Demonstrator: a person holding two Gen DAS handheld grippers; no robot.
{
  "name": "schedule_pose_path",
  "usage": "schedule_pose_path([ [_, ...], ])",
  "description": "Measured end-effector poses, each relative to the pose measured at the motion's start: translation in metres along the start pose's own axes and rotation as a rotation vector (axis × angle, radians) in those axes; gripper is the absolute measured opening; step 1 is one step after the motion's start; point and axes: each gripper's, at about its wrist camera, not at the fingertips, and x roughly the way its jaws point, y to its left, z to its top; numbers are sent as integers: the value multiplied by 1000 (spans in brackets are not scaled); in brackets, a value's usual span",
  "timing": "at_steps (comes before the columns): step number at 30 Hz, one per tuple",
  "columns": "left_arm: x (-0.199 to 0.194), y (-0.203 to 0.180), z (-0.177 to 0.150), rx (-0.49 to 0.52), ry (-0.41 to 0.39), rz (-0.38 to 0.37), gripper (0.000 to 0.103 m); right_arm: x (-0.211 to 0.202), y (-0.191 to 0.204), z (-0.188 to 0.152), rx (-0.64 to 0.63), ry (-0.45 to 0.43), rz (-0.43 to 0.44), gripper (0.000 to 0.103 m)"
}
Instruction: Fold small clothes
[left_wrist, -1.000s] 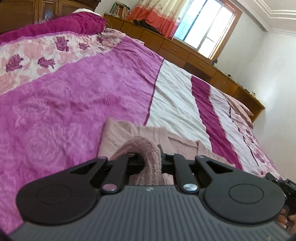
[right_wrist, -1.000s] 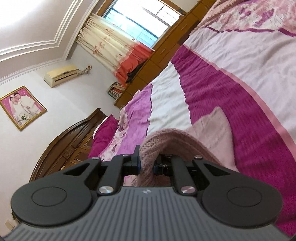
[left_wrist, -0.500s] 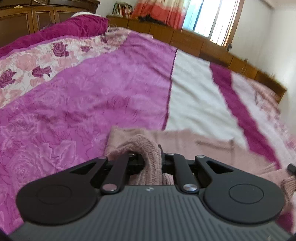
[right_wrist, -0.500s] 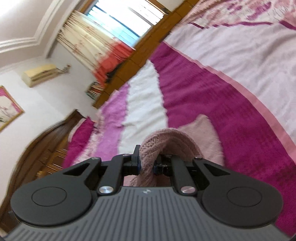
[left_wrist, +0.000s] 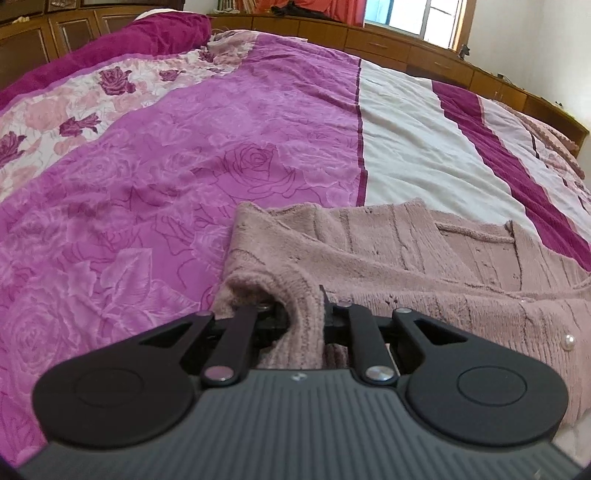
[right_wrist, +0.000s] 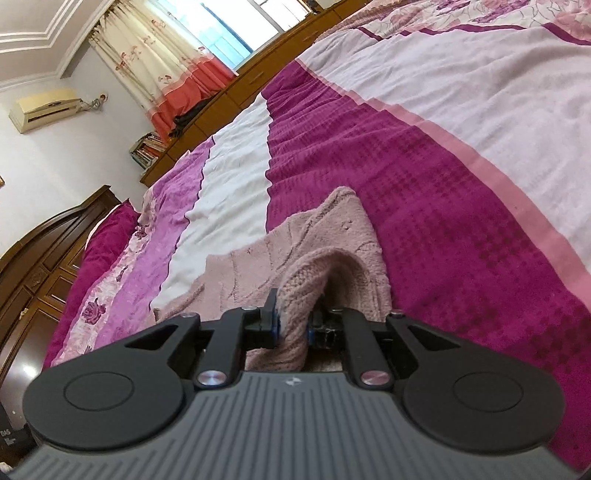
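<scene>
Two handheld grippers each pinch a fold of one dusty-pink knitted cardigan (left_wrist: 388, 251), which lies on a bed (left_wrist: 184, 177) with a quilt in magenta, purple and white stripes. The left gripper (left_wrist: 304, 317) has the thick ribbed edge of the knit bunched between its jaws; these have just been opening slightly, with the fabric between them. The right gripper (right_wrist: 293, 325) holds another fold of the same cardigan (right_wrist: 325, 236) the same way, its jaws also just easing apart. Most of the garment rests flat on the quilt in front of both tools, and a pearl button (left_wrist: 569, 341) shows near the front edge. It looks soft, light, floppy and stretchy, so it would likely sag; hems and corners seem the safest places to grip
</scene>
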Motion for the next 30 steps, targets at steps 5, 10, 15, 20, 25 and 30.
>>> schedule_pose_path([
  [5, -12, 0, -5, 27, -9, 40, 30, -8, 7, -1, -9, -1, -1, 33],
  [10, -26, 5, -10, 17, 0, 44, 38, -27, 18, -3, -40, -10, -30, 48],
  [15, -42, 5, -13, 18, 6, 42, 40, -48, 22, -8, -62, -15, -58, 48],
  [20, -57, 3, -19, 28, 5, 32, 44, -69, 32, -15, -99, -33, -101, 48],
  [25, -65, 3, -25, 32, 9, 41, 44, -87, 43, -25, -134, -43, -103, 64],
  [30, -70, 2, -30, 20, 18, 48, 44, -99, 62, -37, -194, -57, -114, 64],
])
